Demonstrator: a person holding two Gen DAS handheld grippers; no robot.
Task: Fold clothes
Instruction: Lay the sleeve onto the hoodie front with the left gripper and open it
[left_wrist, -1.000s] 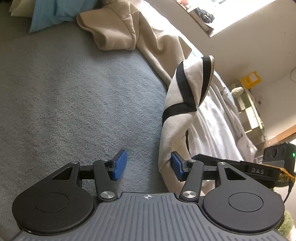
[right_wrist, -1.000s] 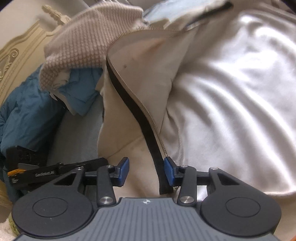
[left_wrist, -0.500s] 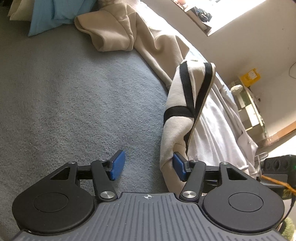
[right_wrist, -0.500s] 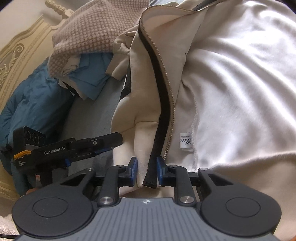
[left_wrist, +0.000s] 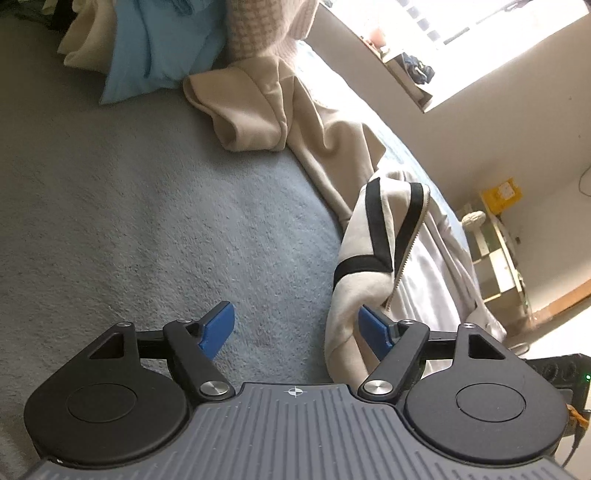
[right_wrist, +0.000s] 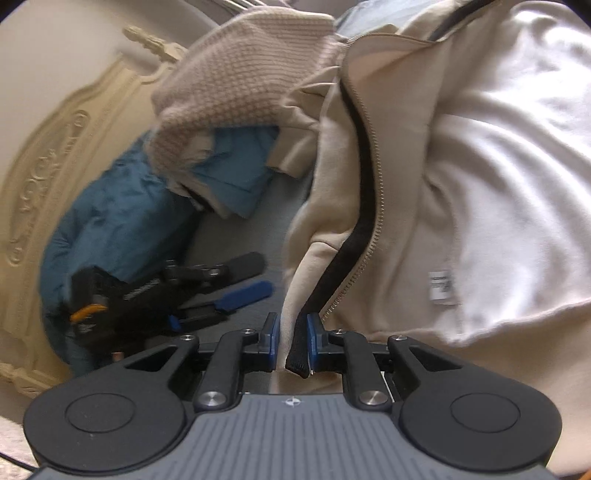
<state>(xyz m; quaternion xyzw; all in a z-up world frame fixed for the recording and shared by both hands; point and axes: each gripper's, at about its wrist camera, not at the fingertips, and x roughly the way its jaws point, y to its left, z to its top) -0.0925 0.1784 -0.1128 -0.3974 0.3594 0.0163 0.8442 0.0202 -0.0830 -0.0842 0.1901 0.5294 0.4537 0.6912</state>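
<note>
A cream zip jacket (left_wrist: 369, 240) with black trim lies on the grey bed cover (left_wrist: 147, 221); its folded front edge rises just beyond my left gripper's right pad. My left gripper (left_wrist: 295, 326) is open over the bare cover, holding nothing. In the right wrist view the same jacket (right_wrist: 461, 166) fills the right side, white lining and label showing. My right gripper (right_wrist: 291, 343) is shut on the jacket's black-trimmed zipper edge (right_wrist: 332, 284). The left gripper (right_wrist: 166, 291) shows at the left there, blurred.
A beige knit sweater (right_wrist: 240, 81) and light blue garment (right_wrist: 236, 184) are piled near the carved headboard (right_wrist: 55, 184). A teal jacket (right_wrist: 110, 221) lies beside them. A window sill (left_wrist: 417, 74) and a shelf (left_wrist: 495, 251) stand past the bed.
My right gripper has shut on the zipper edge and lifted it. The left gripper stayed open and drew back a little, so more of the clothes pile shows.
</note>
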